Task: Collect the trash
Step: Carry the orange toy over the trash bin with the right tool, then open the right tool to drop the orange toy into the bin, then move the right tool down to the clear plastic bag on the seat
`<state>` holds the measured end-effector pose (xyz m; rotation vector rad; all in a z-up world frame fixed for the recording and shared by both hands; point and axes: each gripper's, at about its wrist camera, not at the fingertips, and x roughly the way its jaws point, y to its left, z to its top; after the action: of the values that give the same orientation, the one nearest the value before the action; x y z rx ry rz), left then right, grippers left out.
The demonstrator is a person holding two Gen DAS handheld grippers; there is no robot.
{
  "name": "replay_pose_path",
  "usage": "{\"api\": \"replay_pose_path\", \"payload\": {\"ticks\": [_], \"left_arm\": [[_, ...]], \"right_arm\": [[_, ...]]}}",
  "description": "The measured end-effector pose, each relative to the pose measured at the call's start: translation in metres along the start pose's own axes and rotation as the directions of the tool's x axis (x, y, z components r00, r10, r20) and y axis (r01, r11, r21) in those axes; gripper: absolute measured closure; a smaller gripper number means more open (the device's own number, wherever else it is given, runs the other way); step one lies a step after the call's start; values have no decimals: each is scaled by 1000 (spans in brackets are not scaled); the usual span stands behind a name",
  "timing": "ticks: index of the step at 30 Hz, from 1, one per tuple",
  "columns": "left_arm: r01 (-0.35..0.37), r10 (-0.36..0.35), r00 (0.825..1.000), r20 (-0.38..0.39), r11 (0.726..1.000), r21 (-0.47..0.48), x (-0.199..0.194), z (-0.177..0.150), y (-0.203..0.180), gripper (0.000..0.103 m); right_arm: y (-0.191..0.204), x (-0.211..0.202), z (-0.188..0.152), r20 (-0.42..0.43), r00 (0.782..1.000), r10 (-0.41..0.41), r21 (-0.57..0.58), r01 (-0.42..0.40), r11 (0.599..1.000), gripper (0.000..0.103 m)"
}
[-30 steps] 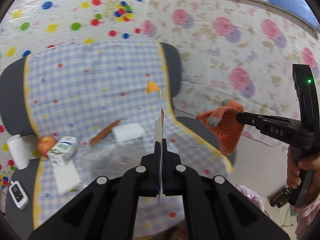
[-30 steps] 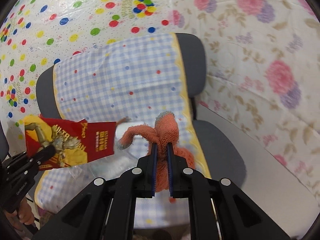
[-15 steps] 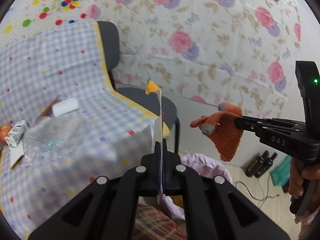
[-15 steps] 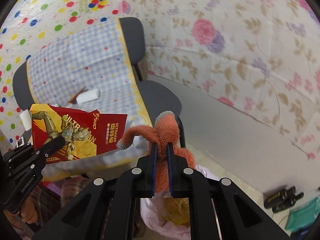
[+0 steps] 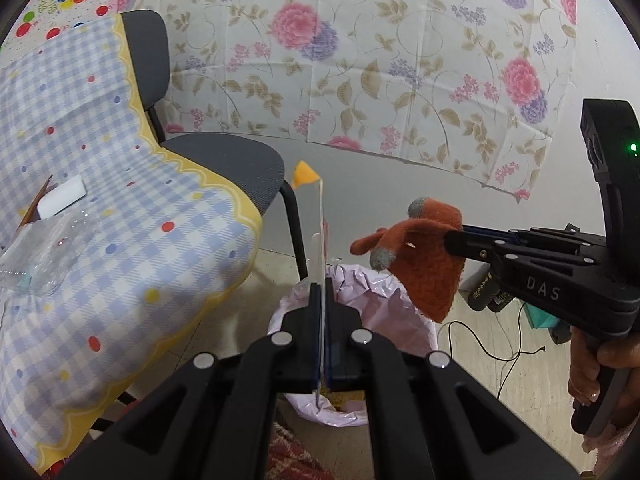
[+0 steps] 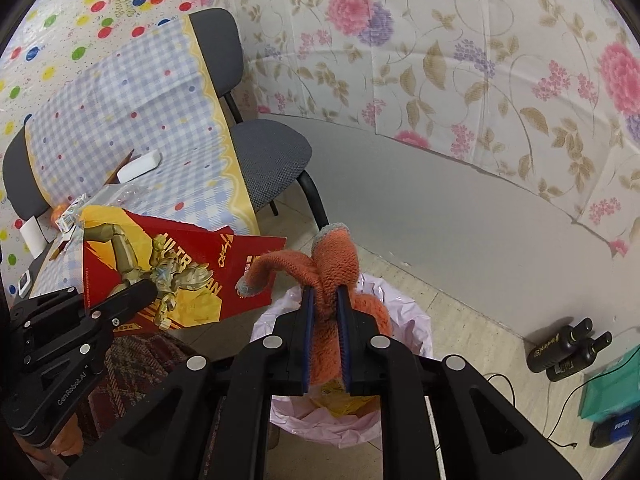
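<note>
My left gripper (image 5: 320, 292) is shut on a flat red and yellow printed card, seen edge-on in its own view (image 5: 320, 240) and face-on in the right wrist view (image 6: 180, 264). My right gripper (image 6: 325, 292) is shut on an orange knitted glove (image 6: 332, 256) with grey fingertips. The glove also shows in the left wrist view (image 5: 428, 264), hanging from the right gripper (image 5: 452, 240). Both items hang above a bin lined with a pink bag (image 6: 404, 316), which also shows in the left wrist view (image 5: 380, 304).
A grey chair (image 6: 272, 156) draped with a blue checked cloth (image 6: 120, 112) stands to the left, with a white block (image 6: 140, 166), clear plastic wrap (image 5: 36, 248) and other litter on it. Two black bottles (image 6: 568, 348), cables and a green box (image 6: 612, 392) lie on the floor to the right.
Both grippers have swung from over the chair to the right and down, and now hold the card and glove above the pink-lined bin.
</note>
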<state>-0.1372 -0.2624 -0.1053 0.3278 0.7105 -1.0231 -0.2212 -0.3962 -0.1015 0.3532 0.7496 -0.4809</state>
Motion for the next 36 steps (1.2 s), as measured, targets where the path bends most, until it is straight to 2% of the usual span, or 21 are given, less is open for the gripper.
{"api": "replay_pose_path", "payload": {"ticks": [2, 4, 5, 6, 8, 11, 16, 24, 29, 32, 35, 36], "left_arm": [[-3, 3, 1000, -2, 1000, -6, 5, 5, 0, 103], [-1, 1, 1000, -14, 1000, -16, 12, 9, 2, 91], [0, -1, 1000, -21, 1000, -19, 13, 11, 2, 67], [-6, 5, 1000, -15, 1000, -27, 14, 12, 5, 50], [-4, 4, 1000, 0, 999, -32, 12, 14, 8, 48], [-26, 27, 999, 23, 998, -51, 3, 17, 18, 48], [-113, 119, 991, 60, 989, -95, -22, 18, 44, 48], [-222, 237, 969, 63, 957, -188, -60, 7, 87, 48], [-298, 322, 945, 56, 921, -252, -87, -2, 116, 48], [-349, 376, 926, 41, 890, -295, -104, -9, 139, 48], [-415, 445, 895, 17, 847, -334, -121, -17, 165, 47], [-437, 470, 882, 11, 828, -350, -128, -19, 176, 45]], "right_arm": [[-5, 7, 1, -10, 1000, 7, 6, -7, 1000, 88], [-8, 12, 2, -16, 1000, 12, 11, -12, 1000, 87], [-10, 17, 3, -24, 1000, 14, 16, -13, 1000, 84], [-12, 20, 4, -29, 999, 19, 21, -18, 1000, 83], [-15, 23, 6, -27, 999, 22, 30, -22, 999, 72], [-17, 19, 9, -10, 1000, 7, 34, -7, 999, 67], [-14, 4, 17, 41, 999, 0, 25, -1, 1000, 67], [31, -14, 35, 92, 992, 89, -66, -83, 994, 67], [80, -13, 55, 98, 978, 185, -158, -168, 973, 67], [114, -8, 64, 86, 965, 249, -218, -226, 949, 67], [148, 0, 72, 67, 951, 302, -267, -274, 924, 66], [158, 3, 74, 59, 947, 317, -277, -289, 916, 63]]}}
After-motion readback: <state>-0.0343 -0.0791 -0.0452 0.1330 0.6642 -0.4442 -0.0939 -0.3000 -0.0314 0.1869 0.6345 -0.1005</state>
